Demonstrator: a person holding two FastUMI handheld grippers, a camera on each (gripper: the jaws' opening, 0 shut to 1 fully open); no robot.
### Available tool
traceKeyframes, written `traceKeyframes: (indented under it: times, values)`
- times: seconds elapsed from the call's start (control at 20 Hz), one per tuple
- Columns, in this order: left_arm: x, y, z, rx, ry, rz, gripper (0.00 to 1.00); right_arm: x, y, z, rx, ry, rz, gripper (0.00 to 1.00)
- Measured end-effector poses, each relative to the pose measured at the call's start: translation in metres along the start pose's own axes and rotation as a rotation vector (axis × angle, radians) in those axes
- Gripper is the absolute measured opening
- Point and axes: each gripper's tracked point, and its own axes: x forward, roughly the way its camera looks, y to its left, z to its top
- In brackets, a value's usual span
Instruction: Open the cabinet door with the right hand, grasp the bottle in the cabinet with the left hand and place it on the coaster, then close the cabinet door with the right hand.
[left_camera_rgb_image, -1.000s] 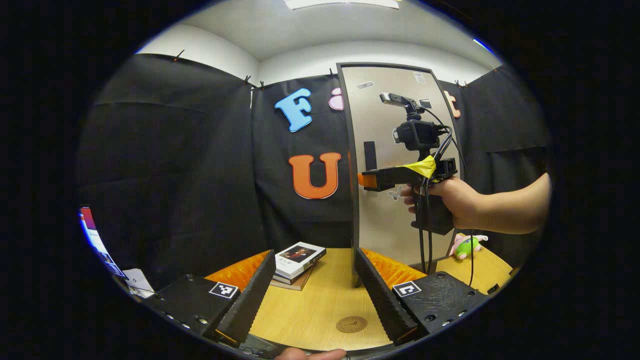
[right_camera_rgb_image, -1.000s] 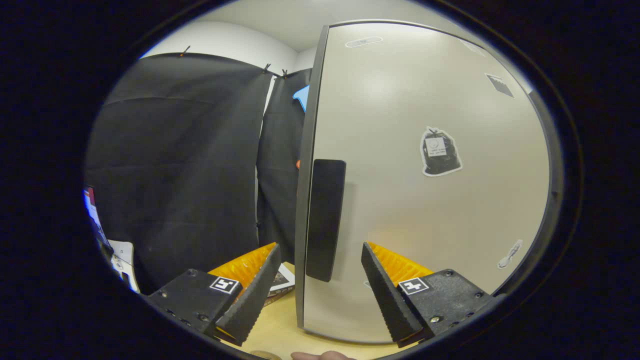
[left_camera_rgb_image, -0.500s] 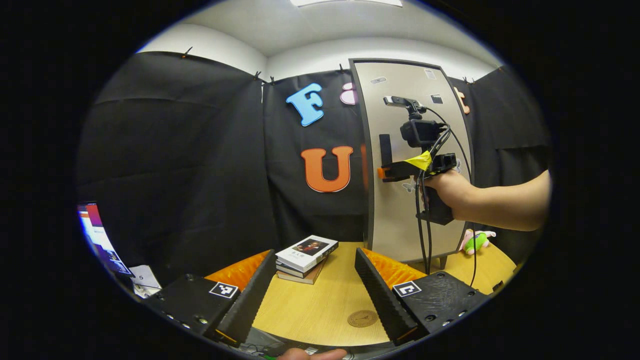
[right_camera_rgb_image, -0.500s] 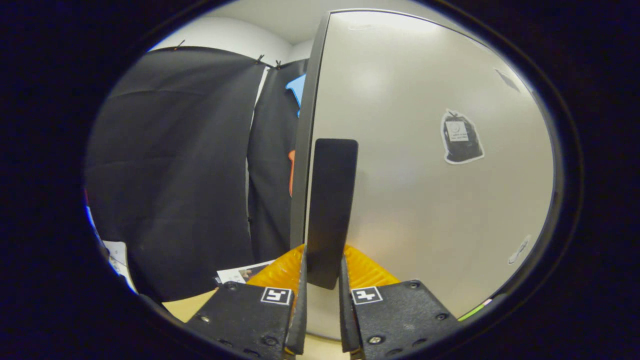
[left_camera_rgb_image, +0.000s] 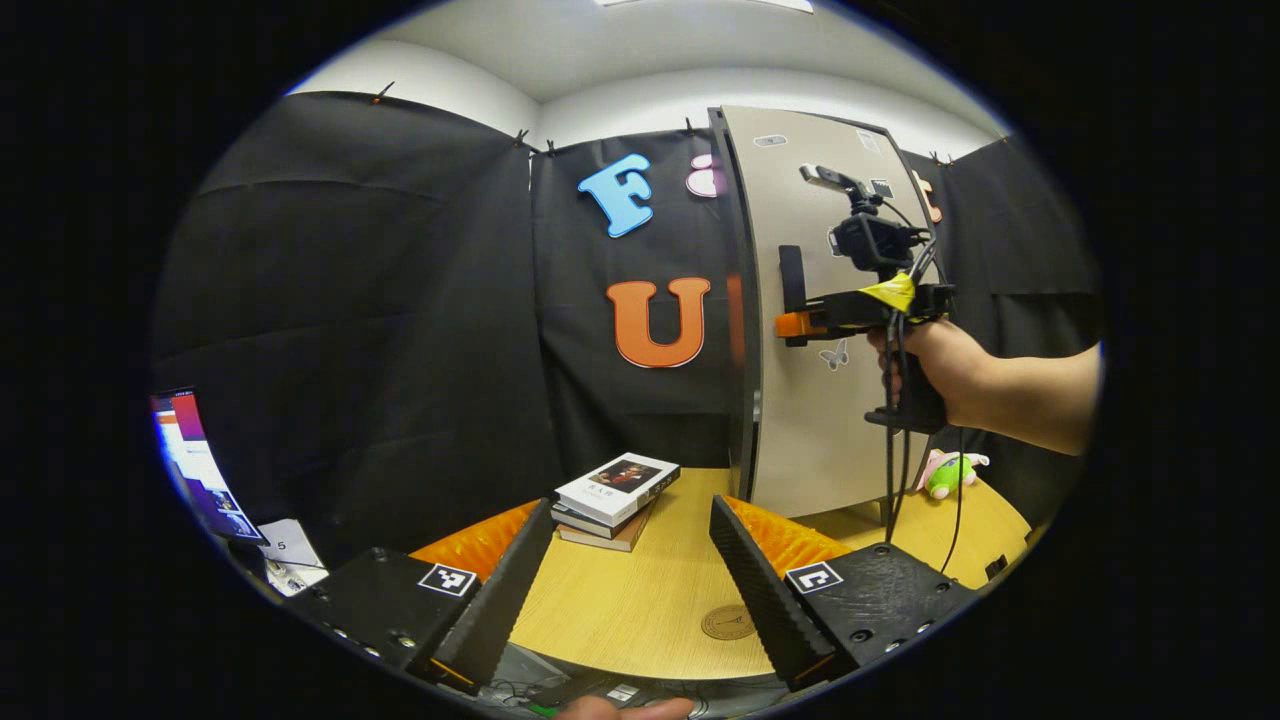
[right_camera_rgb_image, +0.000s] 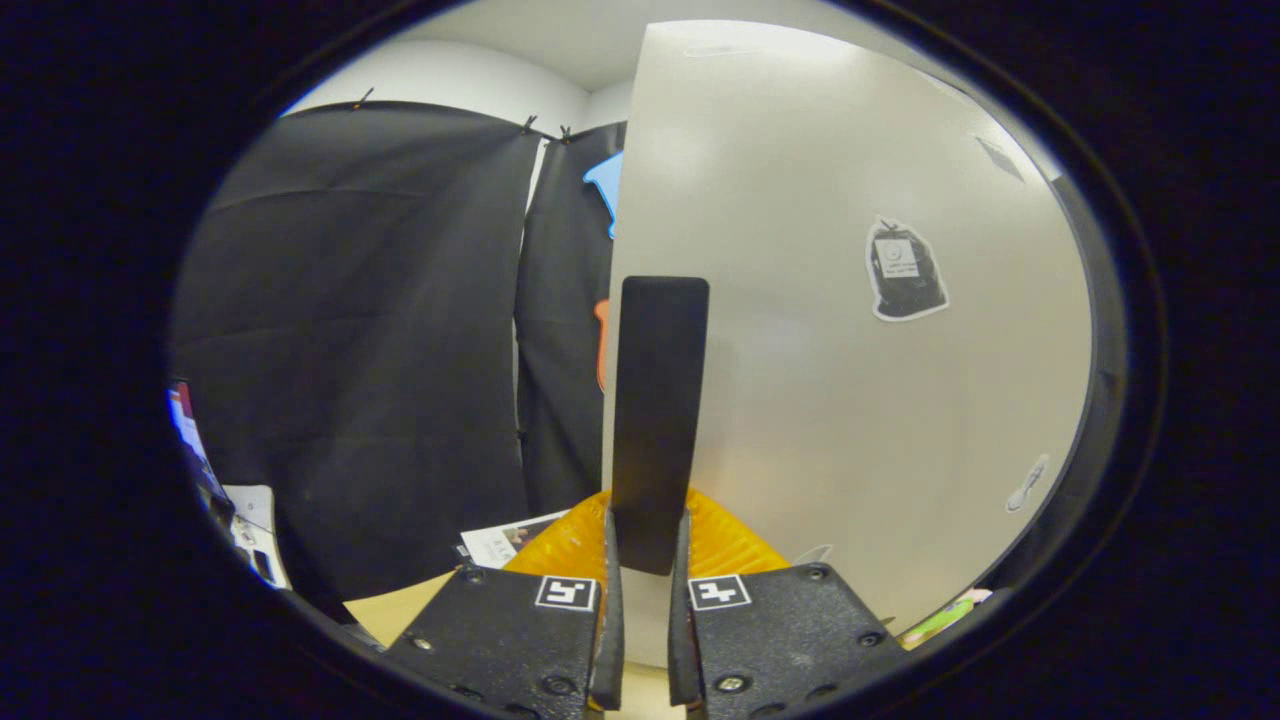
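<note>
In the right gripper view my right gripper (right_camera_rgb_image: 646, 522) is shut on the black vertical handle (right_camera_rgb_image: 655, 420) of the beige cabinet door (right_camera_rgb_image: 850, 400), one finger on each side of it. The left gripper view shows the same door (left_camera_rgb_image: 820, 420) standing on the table, with a hand holding the right gripper (left_camera_rgb_image: 792, 325) against its handle (left_camera_rgb_image: 792, 278). The door hides the cabinet's inside. A round brown coaster (left_camera_rgb_image: 728, 622) lies on the wooden table (left_camera_rgb_image: 650, 590) near its front edge. My left gripper (left_camera_rgb_image: 630, 505) hangs open and empty above the table, just left of the coaster.
A small stack of books (left_camera_rgb_image: 615, 487) lies on the table left of the cabinet. To the right of the cabinet sits a green and pink plush toy (left_camera_rgb_image: 945, 473). A lit screen (left_camera_rgb_image: 190, 460) stands at the far left. Cables hang from the right gripper.
My right gripper has moved in and shut on the door handle. The door has since turned slightly, its dark edge gone from the right gripper view. The left gripper stays open and has drifted back a little.
</note>
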Motion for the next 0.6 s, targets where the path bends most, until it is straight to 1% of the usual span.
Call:
traceKeyframes:
  times: [0.1, 0.15, 0.2, 0.4, 0.45, 0.5, 0.6]
  values:
    - [0.002, 0.001, -0.004, 0.013, 0.007, -0.004, 0.96, -0.008, -0.001, -0.002, -0.030, 0.000, 0.008, 0.20]
    - [0.005, -0.001, -0.004, 0.025, 0.007, -0.013, 0.97, -0.012, -0.001, -0.003, -0.029, 0.003, 0.014, 0.19]
    - [0.007, -0.004, -0.004, 0.036, 0.004, -0.027, 0.96, -0.017, -0.001, -0.003, -0.017, 0.006, 0.019, 0.20]
    - [0.015, -0.026, 0.000, 0.066, -0.021, -0.108, 0.96, -0.032, -0.005, -0.007, -0.001, 0.016, 0.020, 0.20]
    - [0.016, -0.032, 0.000, 0.075, -0.025, -0.134, 1.00, -0.036, -0.006, -0.007, 0.002, 0.018, 0.018, 0.19]
    - [0.019, -0.040, 0.000, 0.080, -0.028, -0.160, 0.96, -0.040, -0.007, -0.007, 0.005, 0.019, 0.013, 0.20]
    - [0.024, -0.053, 0.001, 0.085, -0.035, -0.210, 0.96, -0.047, -0.010, -0.009, 0.005, 0.038, 0.000, 0.19]
